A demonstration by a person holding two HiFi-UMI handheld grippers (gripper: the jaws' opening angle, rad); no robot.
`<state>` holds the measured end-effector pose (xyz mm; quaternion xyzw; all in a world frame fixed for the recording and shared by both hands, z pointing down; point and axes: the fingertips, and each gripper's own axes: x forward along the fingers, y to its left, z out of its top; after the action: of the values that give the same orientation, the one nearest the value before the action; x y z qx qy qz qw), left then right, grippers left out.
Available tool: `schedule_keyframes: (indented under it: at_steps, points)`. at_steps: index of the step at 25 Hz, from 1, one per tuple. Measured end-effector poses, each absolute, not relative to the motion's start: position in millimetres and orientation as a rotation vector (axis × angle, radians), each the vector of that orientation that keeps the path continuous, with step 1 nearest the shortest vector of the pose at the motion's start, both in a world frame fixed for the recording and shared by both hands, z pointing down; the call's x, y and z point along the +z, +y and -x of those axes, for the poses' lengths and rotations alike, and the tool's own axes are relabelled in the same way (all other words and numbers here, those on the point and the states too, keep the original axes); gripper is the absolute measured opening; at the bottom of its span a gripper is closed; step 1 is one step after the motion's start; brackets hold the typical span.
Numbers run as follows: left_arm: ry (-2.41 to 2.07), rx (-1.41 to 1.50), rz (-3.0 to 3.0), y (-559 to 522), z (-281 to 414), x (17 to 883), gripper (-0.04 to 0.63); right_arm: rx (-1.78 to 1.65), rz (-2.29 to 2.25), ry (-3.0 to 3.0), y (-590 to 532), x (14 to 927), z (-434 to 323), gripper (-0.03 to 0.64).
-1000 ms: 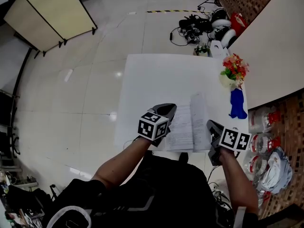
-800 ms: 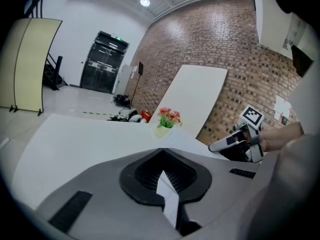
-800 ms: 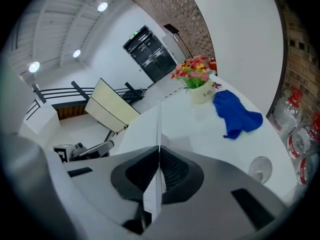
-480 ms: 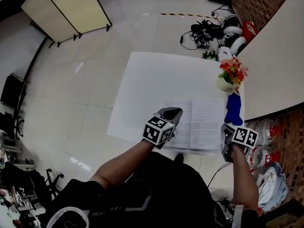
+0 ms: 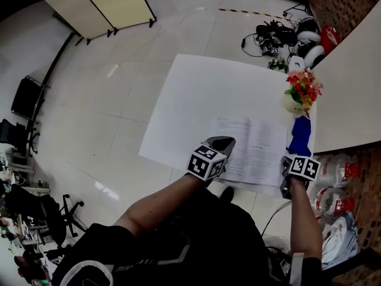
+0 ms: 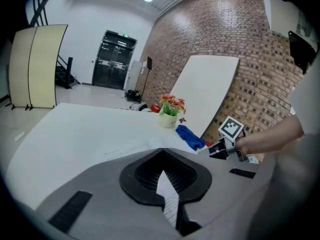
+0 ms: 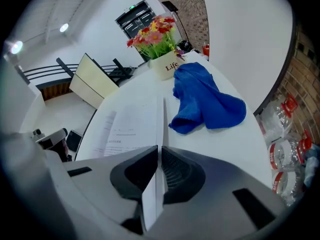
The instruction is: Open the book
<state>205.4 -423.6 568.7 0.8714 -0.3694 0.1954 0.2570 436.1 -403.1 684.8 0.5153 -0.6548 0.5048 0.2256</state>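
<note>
The book (image 5: 256, 149) lies open and flat on the white table (image 5: 202, 94), printed pages up. My left gripper (image 5: 221, 143) is at the book's near left corner, and in the left gripper view it (image 6: 165, 176) is shut on a thin printed page. My right gripper (image 5: 285, 161) is at the book's near right edge. In the right gripper view it (image 7: 159, 154) is shut on the edge of the right-hand leaf (image 7: 131, 124), which runs up between the jaws.
A blue cloth (image 5: 299, 137) lies just right of the book, with a white pot of red and yellow flowers (image 5: 302, 91) behind it. A large white board (image 5: 357, 82) leans past the table's right side. Jars (image 5: 333, 186) and cables (image 5: 274, 34) sit on the floor.
The right-hand leaves, standing near upright a second ago, now lie flat. My right gripper swung out to the right and down with them. The left gripper shifted along the book's left side.
</note>
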Motion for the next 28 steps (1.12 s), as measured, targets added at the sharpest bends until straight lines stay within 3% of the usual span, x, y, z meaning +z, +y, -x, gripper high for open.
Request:
schedule_keyframes:
  at_steps: [8, 20, 28]
  points:
    - [-1.030, 0.508, -2.358, -430, -184, 565, -0.003, 1.049, -1.505, -1.760, -416, 666, -442, 0.012]
    - [-1.124, 0.333, -2.451, -439, -136, 500, -0.003, 0.670, -1.577, -2.341, -451, 512, -302, 0.011]
    - [-1.138, 0.252, -2.465, -435, -104, 478, -0.003, 0.583, -1.614, -2.336, -440, 490, -281, 0.011]
